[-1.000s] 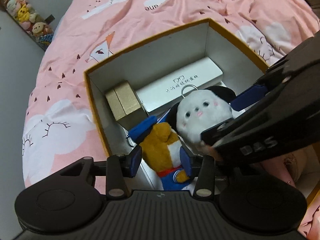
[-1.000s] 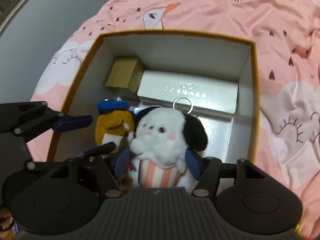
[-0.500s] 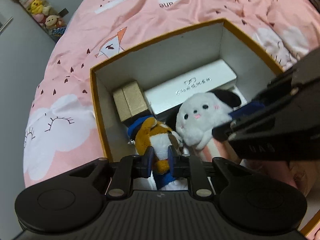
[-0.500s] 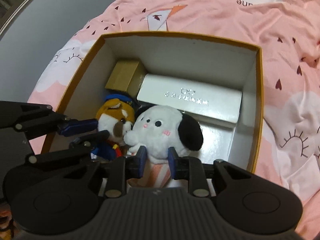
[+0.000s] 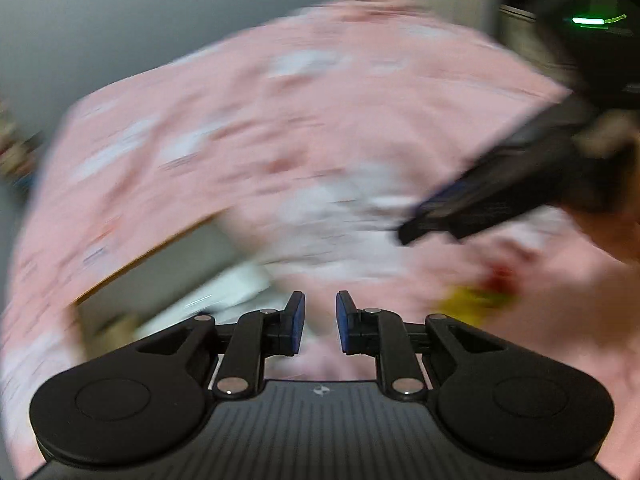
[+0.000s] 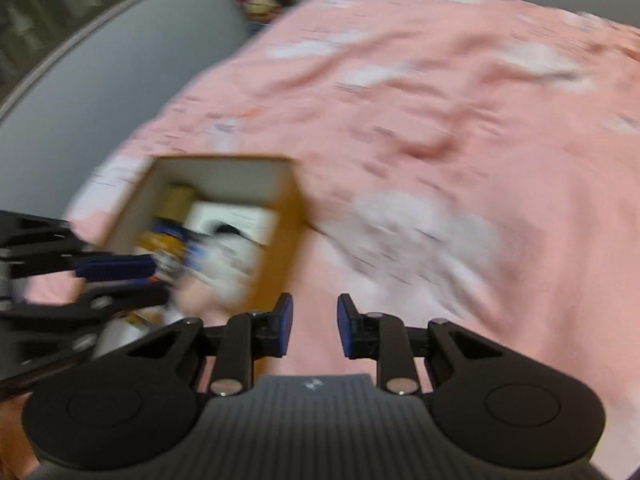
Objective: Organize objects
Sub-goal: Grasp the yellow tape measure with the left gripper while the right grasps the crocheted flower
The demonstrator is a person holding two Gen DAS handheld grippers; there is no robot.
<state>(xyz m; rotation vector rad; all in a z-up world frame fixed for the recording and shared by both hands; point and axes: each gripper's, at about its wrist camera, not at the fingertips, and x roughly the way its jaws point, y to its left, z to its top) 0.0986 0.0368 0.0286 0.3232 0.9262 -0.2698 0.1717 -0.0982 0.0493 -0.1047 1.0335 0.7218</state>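
Observation:
Both views are blurred by motion. The orange-rimmed cardboard box (image 6: 290,216) sits on the pink bedspread (image 6: 460,128), left of my right gripper (image 6: 314,328). Inside it I make out the orange plush toy (image 6: 160,240), the white plush toy (image 6: 228,256) and a white case (image 6: 232,216). My right gripper is shut with nothing between its fingers. My left gripper (image 5: 320,320) is also shut and empty, hanging over the bedspread with the box (image 5: 140,264) at its lower left. Each gripper shows in the other's view, the left (image 6: 112,268) and the right (image 5: 440,216).
A blurred yellow and red object (image 5: 480,296) lies on the bedspread to the right of my left gripper. A grey wall (image 6: 100,92) runs along the bed's far left side, with plush toys (image 6: 260,0) stacked at its end. A hand (image 5: 616,232) holds the right gripper.
Both grippers shut without taking anything, then drew up and away from the box toward the right. The two plush toys stayed in the box.

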